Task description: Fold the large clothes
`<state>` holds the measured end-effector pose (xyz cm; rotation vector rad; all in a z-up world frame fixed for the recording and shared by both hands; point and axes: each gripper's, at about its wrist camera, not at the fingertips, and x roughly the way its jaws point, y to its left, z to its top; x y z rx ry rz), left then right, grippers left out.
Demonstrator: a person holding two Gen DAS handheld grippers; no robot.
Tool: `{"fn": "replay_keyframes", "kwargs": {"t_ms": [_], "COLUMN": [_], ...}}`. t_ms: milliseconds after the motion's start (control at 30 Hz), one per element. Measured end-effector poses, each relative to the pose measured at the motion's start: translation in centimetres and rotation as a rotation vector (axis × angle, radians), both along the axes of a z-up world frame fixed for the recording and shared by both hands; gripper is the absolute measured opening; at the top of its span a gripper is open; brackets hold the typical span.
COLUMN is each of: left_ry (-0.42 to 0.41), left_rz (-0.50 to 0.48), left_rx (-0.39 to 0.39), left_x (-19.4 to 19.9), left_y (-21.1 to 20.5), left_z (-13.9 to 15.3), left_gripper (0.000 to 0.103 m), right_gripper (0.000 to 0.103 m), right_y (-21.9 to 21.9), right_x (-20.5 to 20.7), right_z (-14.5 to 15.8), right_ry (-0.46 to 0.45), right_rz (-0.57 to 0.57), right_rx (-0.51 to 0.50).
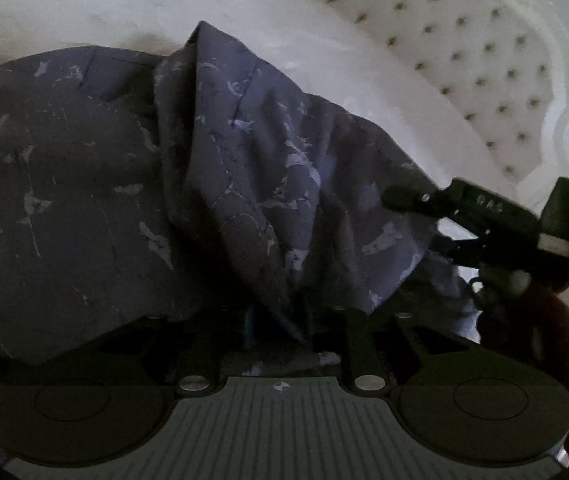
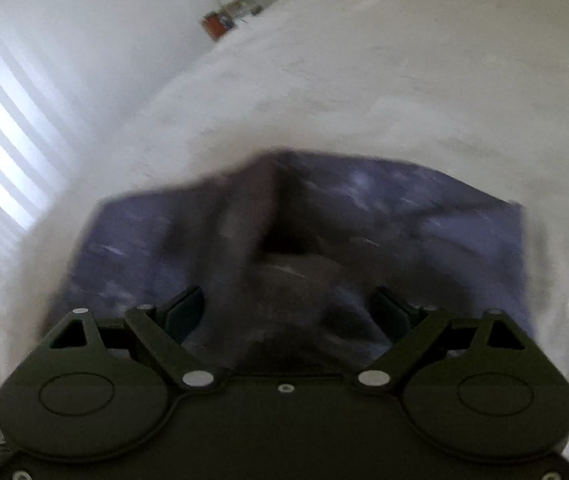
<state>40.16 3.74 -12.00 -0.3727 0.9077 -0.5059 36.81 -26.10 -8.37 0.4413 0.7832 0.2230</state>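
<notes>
A dark blue-grey garment with pale marbled streaks [image 1: 132, 184] lies on a white bed cover [image 1: 84, 12]. My left gripper [image 1: 296, 332] is shut on a bunched fold of the garment, which rises from its jaws as a ridge. The fingertips are hidden by cloth. My right gripper shows in the left wrist view [image 1: 404, 196] at the garment's right edge. In the blurred right wrist view my right gripper [image 2: 288, 308] has its fingers [image 2: 184, 308] wide apart over the garment [image 2: 424, 216], with cloth lying between them.
A white tufted headboard with dark buttons [image 1: 464, 52] stands behind the bed. A window with blinds [image 2: 0, 152] is at the left. A small red object [image 2: 216, 24] sits far off past the bed cover [image 2: 364, 80].
</notes>
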Motion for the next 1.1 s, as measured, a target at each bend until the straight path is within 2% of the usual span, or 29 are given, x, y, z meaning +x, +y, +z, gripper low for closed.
{"fn": "replay_keyframes", "kwargs": {"t_ms": [100,133,200,300,367,467,500,533,567,600,633,667,733,767,833,900,933,1000,1067,1100], "left_ry": [-0.053,-0.091,-0.197,-0.312,-0.297,-0.195,-0.16,-0.131,-0.099,-0.072,-0.057,-0.061,-0.117,-0.147,-0.159,-0.119,-0.089,-0.065,-0.084,-0.089], "left_rz": [-0.026,-0.035,-0.045,-0.011,0.032,0.076,0.086,0.095,0.099,0.094,0.1,0.128,0.138,0.136,0.132,0.117,0.116,0.124,0.133,0.133], "left_rx": [0.028,0.037,0.066,0.112,0.111,0.07,0.056,0.042,0.019,-0.005,-0.013,-0.01,-0.065,-0.074,-0.058,-0.007,0.016,0.007,-0.02,-0.022], "left_x": [-0.6,-0.9,-1.9,-2.0,-1.0,1.1,1.7,2.3,2.8,3.2,3.1,2.8,1.6,0.8,-0.2,-0.5,-0.6,-0.7,-1.1,-1.2], "left_y": [0.8,1.1,2.0,2.8,3.1,3.3,3.5,3.0,2.9,2.9,3.3,3.5,4.5,5.0,5.7,5.8,5.9,6.0,6.4,6.5], "left_z": [1.8,2.6,4.1,5.8,5.8,4.4,3.8,3.4,2.6,2.1,1.9,2.1,3.0,3.4,3.2,1.7,0.6,-0.8,-1.1,-1.0], "left_gripper": [0.039,0.047,0.052,0.067,0.068,0.067,0.067,0.066,0.052,0.032,0.004,0.004,0.004,0.004,0.005,0.005,0.005,0.007,0.008,0.008], "right_gripper": [0.09,0.09,0.09,0.09,0.09,0.089,0.075,0.052,0.038,0.018,0.015,0.015,0.015,0.015,0.014,0.015,0.011,0.01,0.019,0.03], "right_y": [-0.6,-0.8,-0.9,0.3,1.2,1.9,1.7,2.0,2.3,2.4,2.6,2.7,2.5,2.2,1.4,1.0,0.8,0.4,0.6,0.9], "right_x": [-2.2,-3.4,-5.0,-6.7,-6.5,-6.0,-5.7,-5.0,-4.3,-3.9,-3.7,-3.9,-5.1,-5.7,-6.1,-5.8,-5.6,-5.8,-6.2,-6.5], "right_z": [0.4,0.7,1.3,2.1,2.0,1.3,0.8,0.6,0.3,0.0,0.0,0.3,1.3,1.6,0.7,-1.4,-2.6,-3.9,-3.5,-3.0], "right_ry": [-0.046,-0.073,-0.125,-0.169,-0.159,-0.115,-0.109,-0.098,-0.076,-0.057,-0.057,-0.088,-0.184,-0.201,-0.161,-0.083,-0.038,-0.035,-0.045,-0.056], "right_rz": [-0.029,-0.037,-0.042,-0.013,0.002,0.008,0.009,0.014,0.022,0.027,0.044,0.084,0.164,0.163,0.123,0.076,0.056,0.037,0.017,0.019], "right_rx": [0.02,0.022,0.017,0.053,0.072,0.107,0.126,0.146,0.156,0.154,0.158,0.178,0.249,0.276,0.265,0.196,0.174,0.199,0.198,0.183]}}
